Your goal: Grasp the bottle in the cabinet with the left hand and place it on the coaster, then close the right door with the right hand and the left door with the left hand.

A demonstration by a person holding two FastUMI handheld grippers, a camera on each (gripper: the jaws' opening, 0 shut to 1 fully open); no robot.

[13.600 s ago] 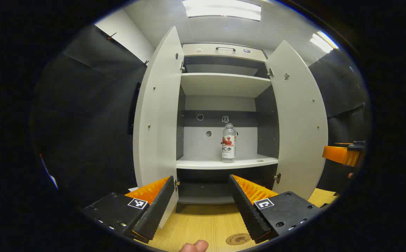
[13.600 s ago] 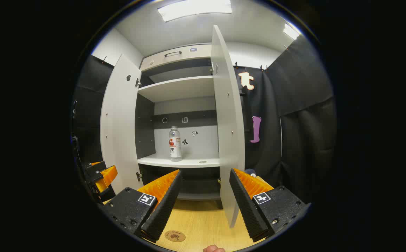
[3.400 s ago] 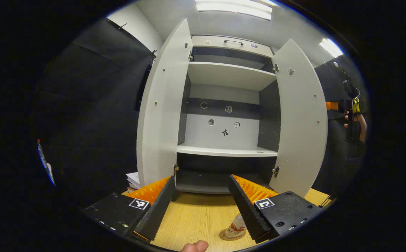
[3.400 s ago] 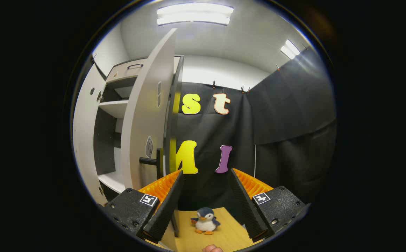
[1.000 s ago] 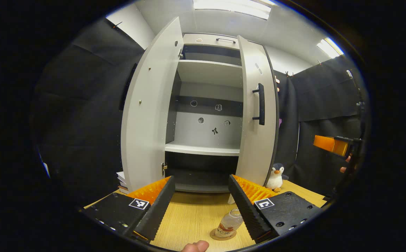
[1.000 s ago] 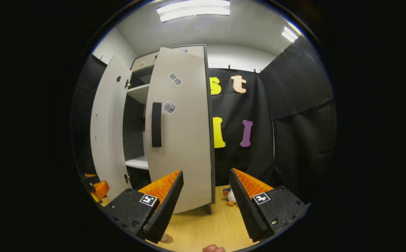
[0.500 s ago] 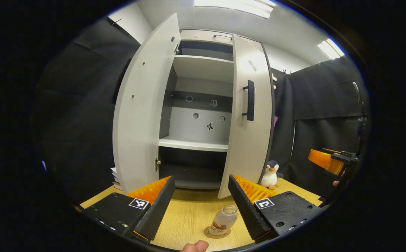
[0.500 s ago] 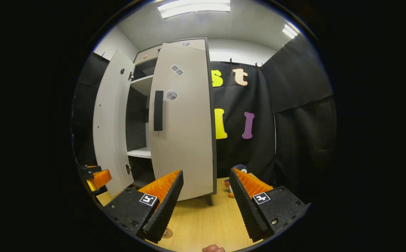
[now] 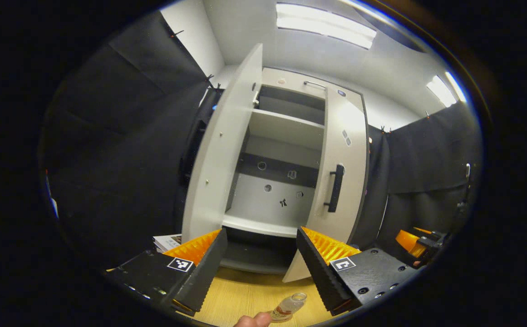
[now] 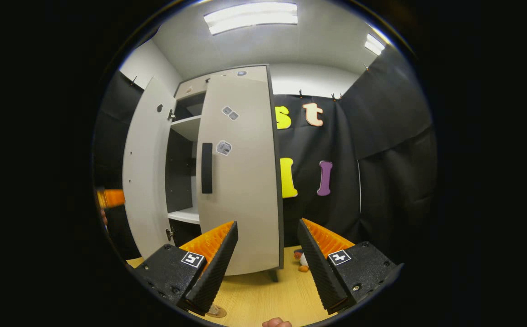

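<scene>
- The left claw (image 9: 258,261) is hanging with its fingers spread apart and nothing between them, aiming at the cabinet (image 9: 286,150) from the front.
- The right claw (image 10: 265,256) is also standing wide apart and gripping nothing, facing the outer face of the right door (image 10: 240,181).
- The bottle (image 9: 288,307) is standing on the wooden counter (image 9: 245,295), low between the left claw's fingers; in the right gripper view the coaster (image 10: 215,310) is peeking out under the claw's left finger, and the bottle on it is mostly hidden.
- The right door is lying nearly shut, its lower corner standing a little proud of the cabinet front; its dark bar handle (image 9: 335,188) is facing outward.
- The left door (image 9: 220,154) is standing wide open, edge toward the left claw, with open room on its inner side and the booth's black cloth wall (image 9: 122,150) close behind its outer side.
- Two shelves are showing inside the cabinet: an upper shelf (image 9: 286,129) and a lower shelf (image 9: 258,225), both bare.
- A stack of books (image 9: 167,242) is lying on the counter just left of the left door's foot.
- A plush penguin (image 10: 300,260) is sitting on the counter right of the cabinet, partly hidden behind the right claw's finger.
- Two ceiling lights are shining above.
</scene>
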